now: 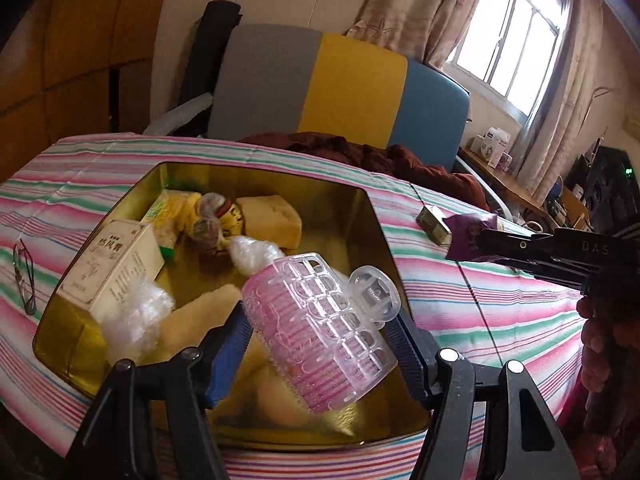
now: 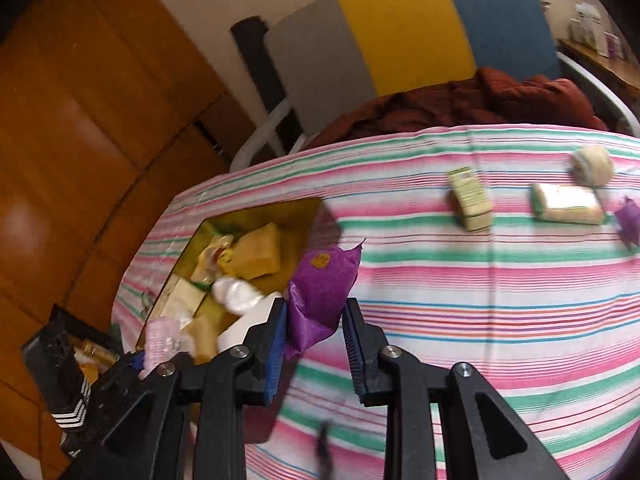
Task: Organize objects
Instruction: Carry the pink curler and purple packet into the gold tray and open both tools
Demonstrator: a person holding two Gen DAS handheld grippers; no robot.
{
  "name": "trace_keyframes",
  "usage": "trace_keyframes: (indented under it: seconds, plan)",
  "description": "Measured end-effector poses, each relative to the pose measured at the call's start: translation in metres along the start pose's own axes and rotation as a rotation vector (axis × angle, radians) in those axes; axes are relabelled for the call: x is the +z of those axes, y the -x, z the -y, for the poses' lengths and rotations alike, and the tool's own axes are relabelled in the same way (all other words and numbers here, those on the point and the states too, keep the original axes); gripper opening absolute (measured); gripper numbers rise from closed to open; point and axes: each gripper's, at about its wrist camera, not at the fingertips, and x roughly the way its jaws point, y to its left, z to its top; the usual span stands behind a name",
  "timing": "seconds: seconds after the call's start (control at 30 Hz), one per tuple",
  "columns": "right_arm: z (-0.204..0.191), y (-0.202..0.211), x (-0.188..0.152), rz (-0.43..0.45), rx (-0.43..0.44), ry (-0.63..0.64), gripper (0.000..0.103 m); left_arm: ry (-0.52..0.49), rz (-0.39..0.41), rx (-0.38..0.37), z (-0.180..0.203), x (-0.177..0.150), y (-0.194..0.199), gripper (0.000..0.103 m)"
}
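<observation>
- The left gripper (image 1: 320, 344) grasps a pink plastic hair roller (image 1: 316, 328) across its barrel, over the near right part of the open gold tin (image 1: 372, 208) on the striped bench (image 1: 500, 292).
- The roller looks light and hollow; its latticed shell may flex or crack, so a gentle hold on the barrel, not the clear clip, seems wisest.
- The right gripper (image 2: 316, 344) is clenched on a purple foil packet (image 2: 320, 292), just right of the tin.
- The packet appears thin, crinkly and slippery; a pinch at the sealed edge suits it.
- A small green box (image 2: 470, 200) and a wrapped bar (image 2: 568, 203) lie far right on the bench.
</observation>
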Motion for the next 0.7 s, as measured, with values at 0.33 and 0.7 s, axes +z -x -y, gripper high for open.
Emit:
trace_keyframes:
  seconds: [0.33, 0.7]
  plan:
    - [-0.058, -0.034, -0.023, -0.108, 0.035, 0.110, 0.028, -0.050, -0.048, 0.003, -0.013, -0.018, -0.001, 0.069]
    - [-0.057, -0.028, -0.036, -0.094, 0.020, 0.141, 0.031, 0.053, -0.021, 0.078, -0.032, -0.013, 0.003, 0.099]
